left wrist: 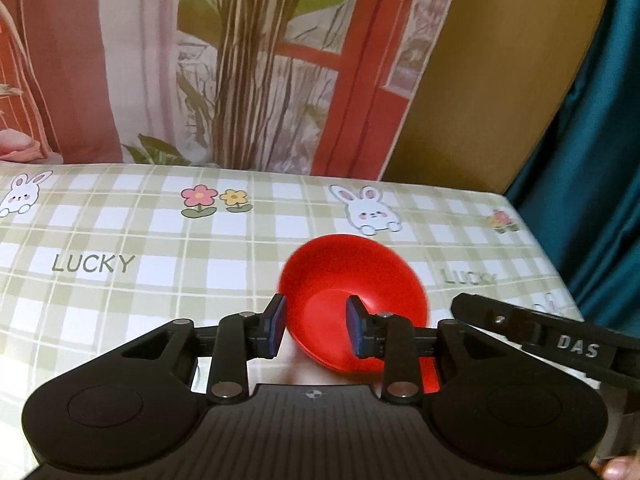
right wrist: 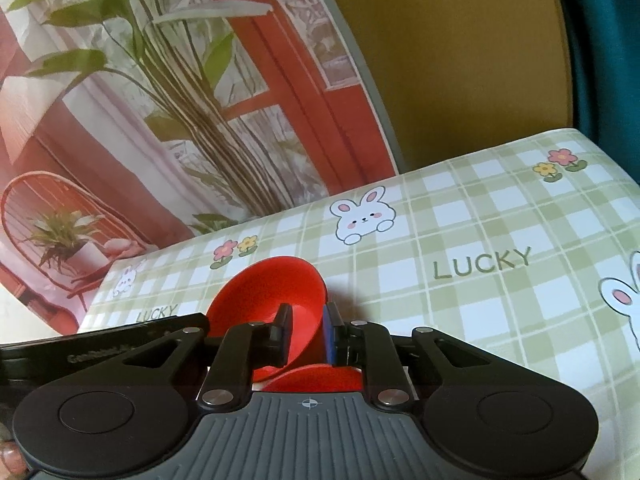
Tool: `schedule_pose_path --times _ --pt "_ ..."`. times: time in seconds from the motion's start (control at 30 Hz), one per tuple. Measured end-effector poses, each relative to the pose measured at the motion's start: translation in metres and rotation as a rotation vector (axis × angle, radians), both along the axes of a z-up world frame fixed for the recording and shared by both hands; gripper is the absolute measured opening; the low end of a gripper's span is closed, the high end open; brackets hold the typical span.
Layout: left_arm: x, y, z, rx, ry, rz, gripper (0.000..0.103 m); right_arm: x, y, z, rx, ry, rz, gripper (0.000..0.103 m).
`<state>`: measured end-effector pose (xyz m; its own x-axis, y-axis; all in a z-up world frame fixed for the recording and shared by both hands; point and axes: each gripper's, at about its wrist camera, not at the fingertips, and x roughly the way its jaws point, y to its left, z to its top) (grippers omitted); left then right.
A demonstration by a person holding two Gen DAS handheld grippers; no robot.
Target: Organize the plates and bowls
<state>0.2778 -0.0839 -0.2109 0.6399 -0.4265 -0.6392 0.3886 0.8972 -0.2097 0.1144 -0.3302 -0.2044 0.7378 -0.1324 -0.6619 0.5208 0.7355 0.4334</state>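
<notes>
Presently, left wrist view: left gripper (left wrist: 316, 322) sits low centre, jaws moderately apart. They straddle the near rim of the bowl (left wrist: 352, 272), one pad just outside the wall and one inside, with slack between, so no grip on that side. The likely reason is that the bowl has been handed over to the other gripper.

Bowl: plain red, smooth, shallow with flared sides. It is tipped up with its mouth towards the camera, centre-right of the frame above the checked cloth (left wrist: 120, 300). Its far edge is blurred.

Right wrist view: right gripper (right wrist: 308, 330), low centre, has narrow jaws pinched on the bowl's wall, one finger inside and the blue pad outside. That pinch appears to carry the bowl, which would explain the tilt. A second red dish (right wrist: 316, 376) shows just under the fingers, mostly hidden; it is probably the stacking target.
</notes>
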Motion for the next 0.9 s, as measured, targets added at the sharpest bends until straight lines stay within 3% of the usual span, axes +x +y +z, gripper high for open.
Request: schedule_pose_path --times 0.17,0.4,0.9 --pt "-0.026 -0.005 0.007 -0.011 -0.014 -0.055 0.034 -0.021 0.008 0.007 -0.027 0.007 -0.016 0.016" --pt "-0.055 -0.021 -0.002 0.067 -0.046 -0.120 0.034 -0.053 0.012 0.010 -0.086 0.037 -0.051 0.017" --pt "-0.055 -0.029 -0.017 0.164 -0.018 -0.142 0.034 -0.077 0.015 -0.023 0.002 0.091 -0.056 0.017"
